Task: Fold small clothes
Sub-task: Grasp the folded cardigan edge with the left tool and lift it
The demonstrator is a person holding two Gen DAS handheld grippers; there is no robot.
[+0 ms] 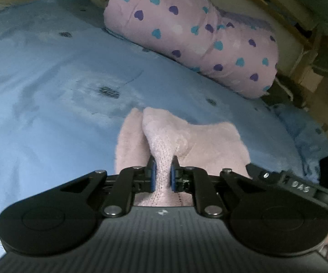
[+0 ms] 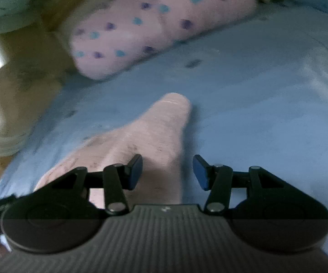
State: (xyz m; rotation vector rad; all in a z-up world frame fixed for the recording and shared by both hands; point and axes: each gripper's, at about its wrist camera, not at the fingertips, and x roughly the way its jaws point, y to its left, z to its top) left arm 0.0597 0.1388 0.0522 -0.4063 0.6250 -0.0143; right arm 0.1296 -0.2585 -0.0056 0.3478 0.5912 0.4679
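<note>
Left gripper (image 1: 161, 173): jaws narrow, pinching a ridge of the pink sock (image 1: 164, 136) on the blue bed (image 1: 50, 79). Sock's long axis runs straight ahead from those jaws, toward the heart-print pillow (image 1: 186, 29).

Right gripper (image 2: 167, 171): jaws half-wide, empty. Sock (image 2: 145, 134) lies under and left of the gap, toe pointing forward. Left hand nearer, already gripping.

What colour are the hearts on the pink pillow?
Blue and purple, with some faint white ones, on the pillow. The left wrist view shows them best.
</note>
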